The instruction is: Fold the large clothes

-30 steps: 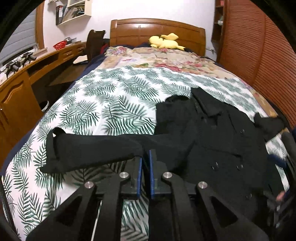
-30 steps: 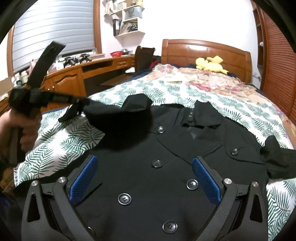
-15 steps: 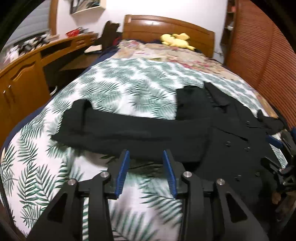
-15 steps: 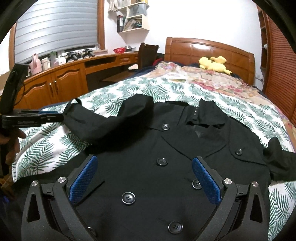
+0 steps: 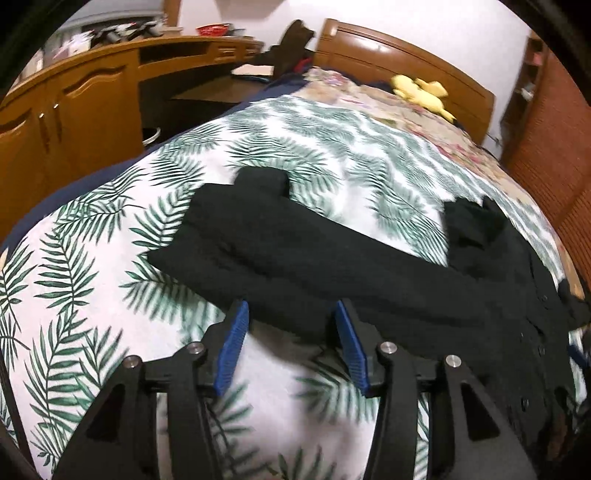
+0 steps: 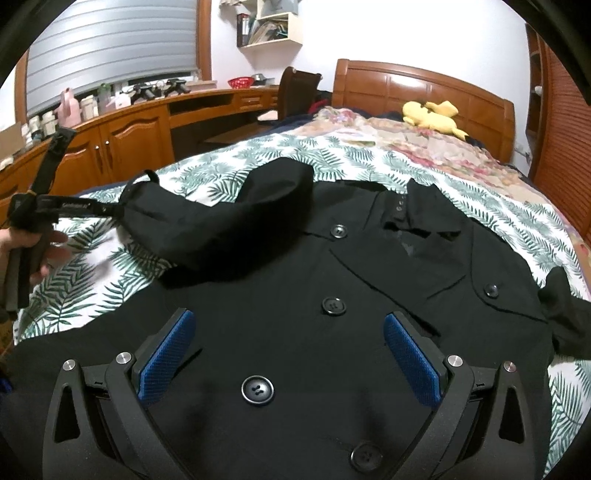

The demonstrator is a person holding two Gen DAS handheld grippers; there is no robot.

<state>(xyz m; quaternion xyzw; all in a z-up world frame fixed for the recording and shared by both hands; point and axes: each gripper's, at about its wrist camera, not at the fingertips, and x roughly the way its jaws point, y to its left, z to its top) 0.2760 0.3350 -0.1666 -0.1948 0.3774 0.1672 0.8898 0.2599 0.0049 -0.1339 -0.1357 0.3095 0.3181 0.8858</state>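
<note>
The soft, heavy black buttoned coat [image 6: 332, 280] lies spread on the palm-leaf bedspread [image 5: 92, 295], its limp sleeve [image 5: 295, 258] best pinched at the cuff; the left gripper [image 5: 291, 339], jaws just opening, and the right gripper [image 6: 288, 354] grasp nothing.

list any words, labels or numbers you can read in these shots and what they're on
No text can be read for certain.
Left gripper: pale lettering printed along its black side bar in the right wrist view, too small and blurred to read.
Books on the wall shelf: spines show no legible titles.
Bottles on the wooden counter: any labels are too small to read.
Black coat: no visible tag or print.
</note>
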